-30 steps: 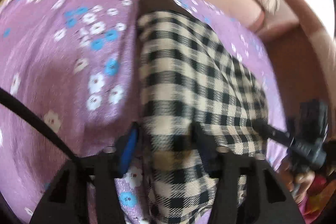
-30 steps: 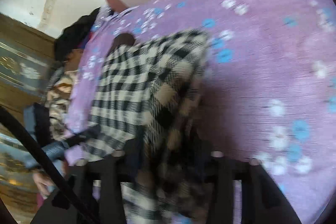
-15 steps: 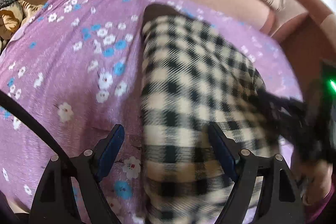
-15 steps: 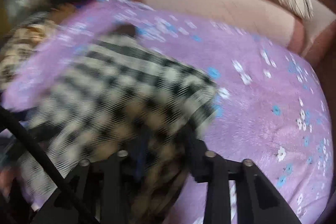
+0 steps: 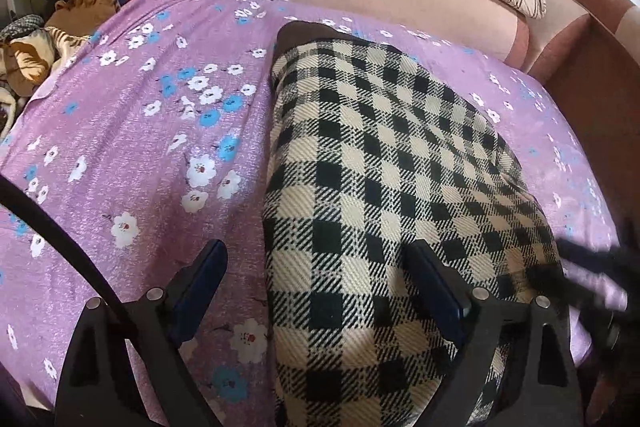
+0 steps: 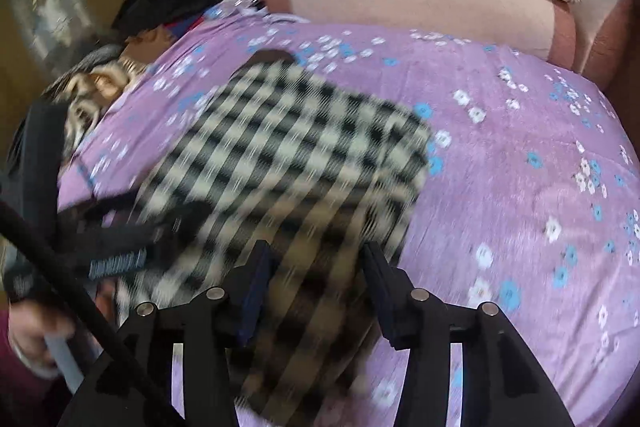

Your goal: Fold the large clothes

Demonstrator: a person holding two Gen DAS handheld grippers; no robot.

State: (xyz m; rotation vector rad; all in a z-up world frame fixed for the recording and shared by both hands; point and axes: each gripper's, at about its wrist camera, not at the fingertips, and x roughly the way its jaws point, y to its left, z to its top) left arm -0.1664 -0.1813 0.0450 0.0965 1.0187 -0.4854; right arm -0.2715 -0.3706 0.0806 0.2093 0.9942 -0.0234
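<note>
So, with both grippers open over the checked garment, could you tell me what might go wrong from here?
1. The near end of the checked garment hangs past the edge of the purple sheet, so, released, it might slide down.
2. The left gripper straddles only the garment's left edge; closing there could also pinch the sheet.
3. The right gripper view is blurred, suggesting fast motion that might disturb the fold.

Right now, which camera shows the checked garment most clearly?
The left wrist view: the checked garment is sharp and fills the frame, lying folded on the purple sheet. The right wrist view shows it motion-blurred, though with more of its outline.
</note>
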